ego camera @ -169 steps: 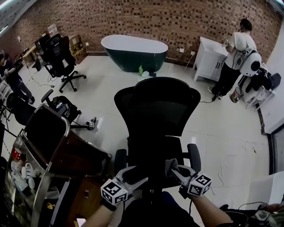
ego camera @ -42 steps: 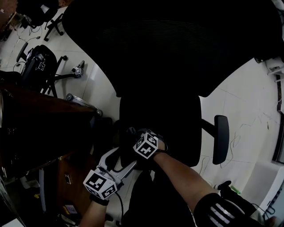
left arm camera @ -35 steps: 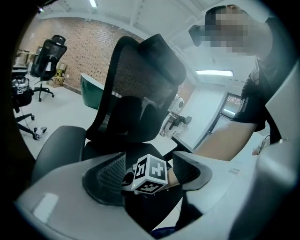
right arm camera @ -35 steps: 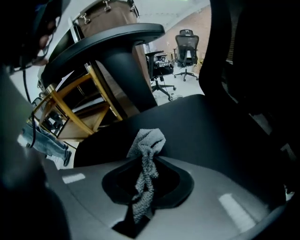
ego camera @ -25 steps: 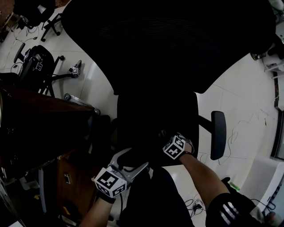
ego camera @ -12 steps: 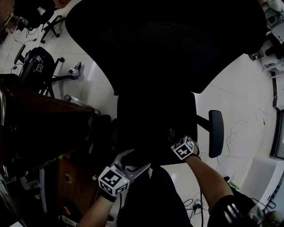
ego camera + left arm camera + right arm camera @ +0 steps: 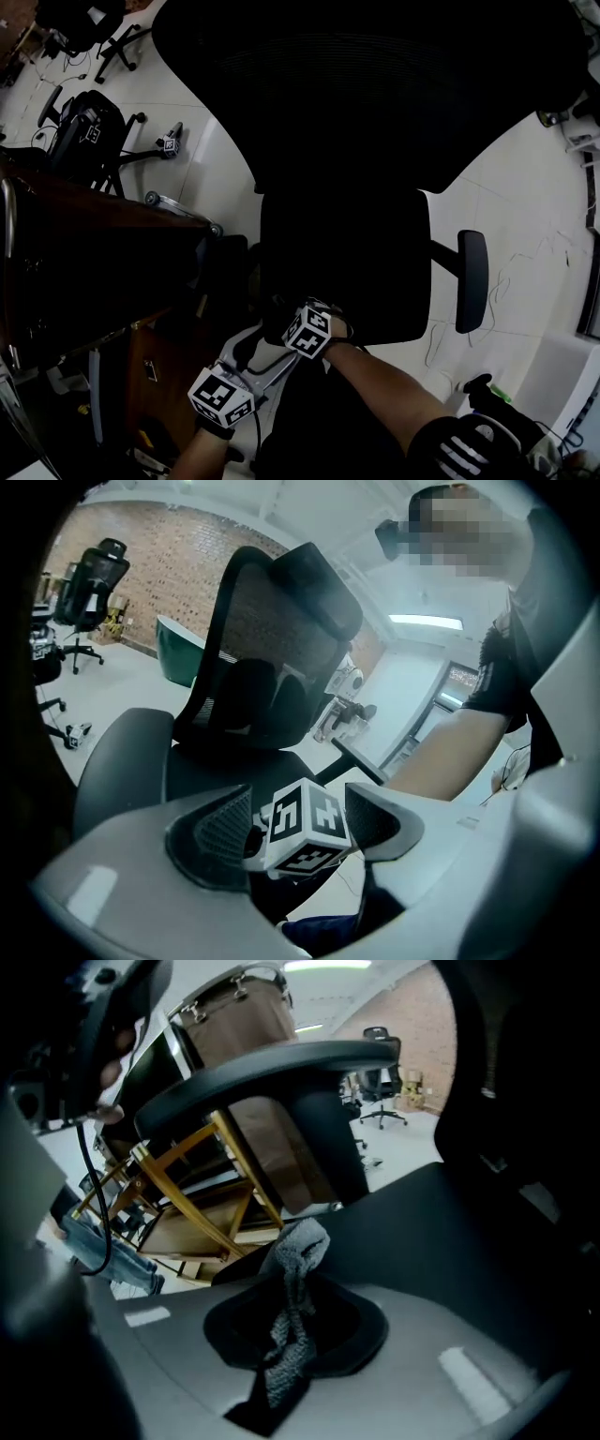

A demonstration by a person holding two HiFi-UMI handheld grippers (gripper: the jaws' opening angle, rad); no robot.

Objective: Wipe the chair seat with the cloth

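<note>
A: Left gripper [image 7: 265,349]?

B: Jaws wide apart, nothing in them. It hangs just off the front left corner of the seat [image 7: 347,248], close behind the right gripper [image 7: 284,319].

A: And that one?

B: Clamped tight on the cloth [image 7: 298,1265], a grey knit bunch poking out past the jaw tips.

A: Where's the cloth, then?

B: Low at the seat's front left edge, under the armrest [image 7: 281,1058]. It looks to touch the seat. The head view is too dark to show it.
</note>
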